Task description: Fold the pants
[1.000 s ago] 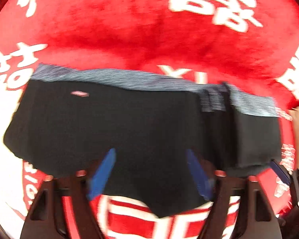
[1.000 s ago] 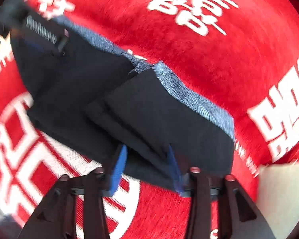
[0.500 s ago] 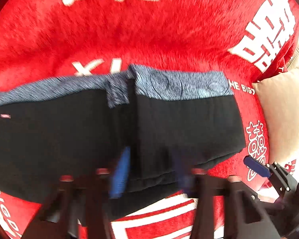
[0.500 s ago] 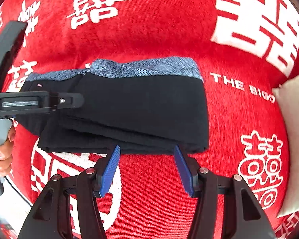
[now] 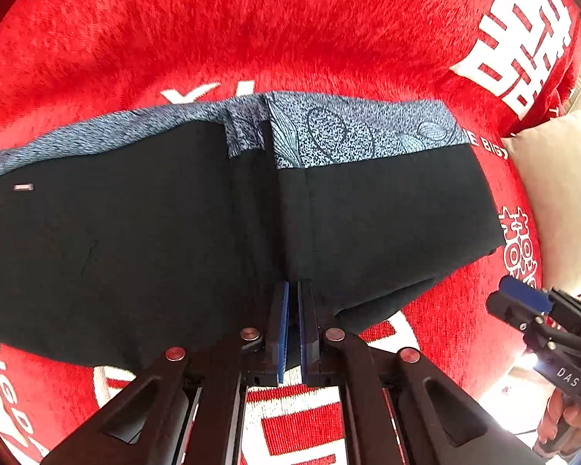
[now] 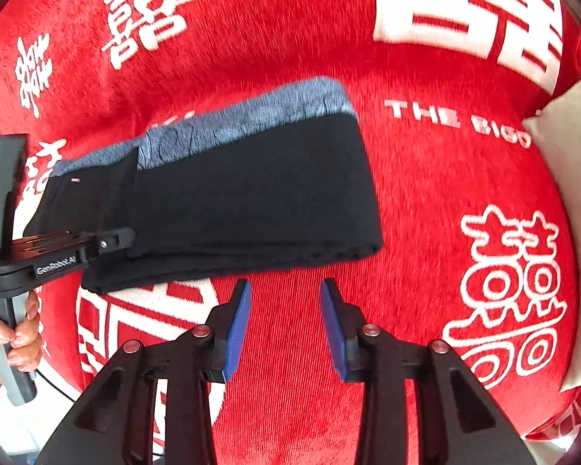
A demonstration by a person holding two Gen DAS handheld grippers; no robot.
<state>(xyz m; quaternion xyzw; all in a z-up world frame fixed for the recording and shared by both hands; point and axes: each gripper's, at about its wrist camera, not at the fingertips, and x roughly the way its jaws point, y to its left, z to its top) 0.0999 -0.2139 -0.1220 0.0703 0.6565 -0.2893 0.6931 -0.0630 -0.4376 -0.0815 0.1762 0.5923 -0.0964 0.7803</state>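
"THE BIG.." reads white on the red cloth (image 6: 426, 178) w/ big white characters; "DAS" on my right tongs (image 5: 523, 302), just narrowing, nothing between. Left tongs (image 5: 292, 294) pinched shut at near hem of black pants (image 5: 135, 232), folded, blue waistband far. Beige cushion (image 6: 573, 193) at right.

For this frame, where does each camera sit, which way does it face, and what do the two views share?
Left wrist: sits on the left gripper, looking steeply down at the black pants; its fingers are shut at the near edge.
Right wrist: sits on the right gripper, facing down at the red blanket; its fingers are apart, beside the pants.
Shared: pants, blanket, beige cushion, and each other's gripper.
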